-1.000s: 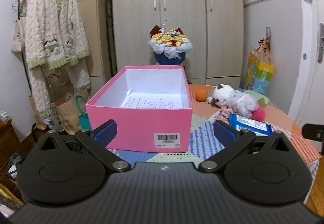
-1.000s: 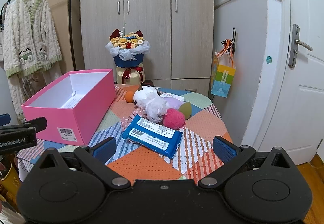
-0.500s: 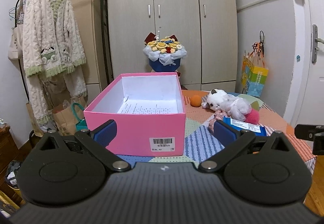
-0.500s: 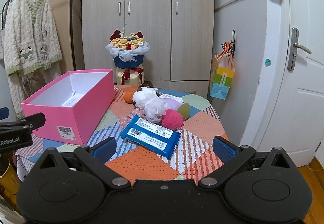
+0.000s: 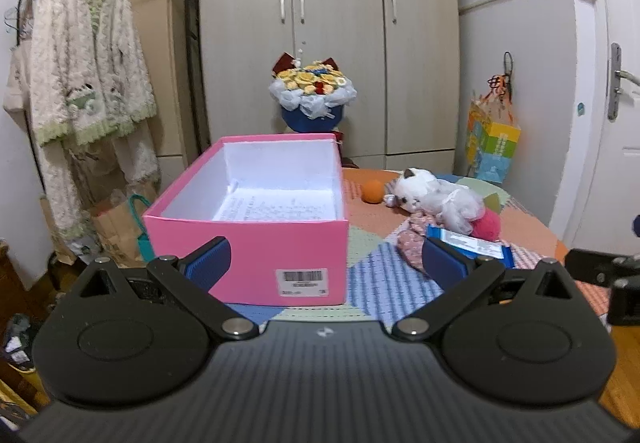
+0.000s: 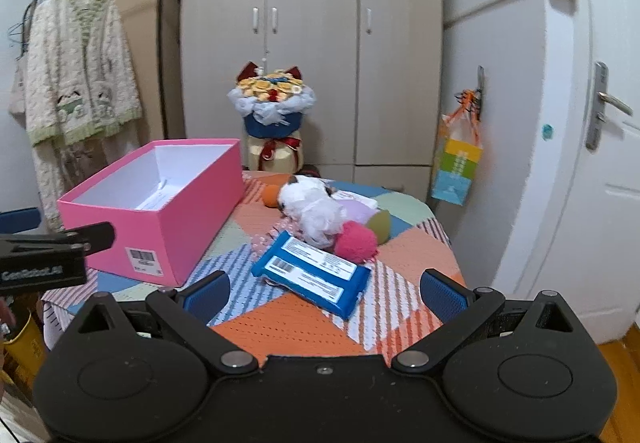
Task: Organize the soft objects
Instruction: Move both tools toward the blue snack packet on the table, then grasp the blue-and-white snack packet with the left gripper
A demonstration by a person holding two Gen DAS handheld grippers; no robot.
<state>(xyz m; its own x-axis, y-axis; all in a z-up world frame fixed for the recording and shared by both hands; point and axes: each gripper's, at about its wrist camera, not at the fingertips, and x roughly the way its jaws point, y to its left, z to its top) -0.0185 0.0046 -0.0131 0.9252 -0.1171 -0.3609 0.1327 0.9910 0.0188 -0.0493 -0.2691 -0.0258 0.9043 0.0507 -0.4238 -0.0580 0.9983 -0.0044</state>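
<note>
Two hand-held grippers hover at the near edge of a patchwork-covered table (image 6: 404, 243), both empty. The right gripper (image 6: 324, 289) has its blue-padded fingers (image 6: 442, 293) spread wide, nothing between them; the left gripper (image 5: 324, 263) is likewise spread wide and holds nothing.

Just beyond the right gripper, a little left of its centre line, lies a blue pack (image 6: 312, 275), flat on the cloth, its long axis running from near right to far left, slantwise to the line between the fingers. Touching its far side are a pink pom-pom (image 6: 356, 243) and, farther still, a white plush cat (image 6: 316, 205), with an orange ball (image 6: 270, 195) at the far end of the heap.

To the left stands the open pink box (image 5: 248, 243), directly ahead of the left gripper, with only a printed sheet (image 5: 276, 205) visible inside. From the left gripper the soft things lie off to the right; the right gripper is judged the nearer to them, so a first pick probably falls to it, with a turn of the wrist likely needed to close across the pack's short side. Sorting appears not yet begun.

Beyond the table stand a bouquet (image 6: 272, 103) and wardrobe doors (image 6: 312, 43).
</note>
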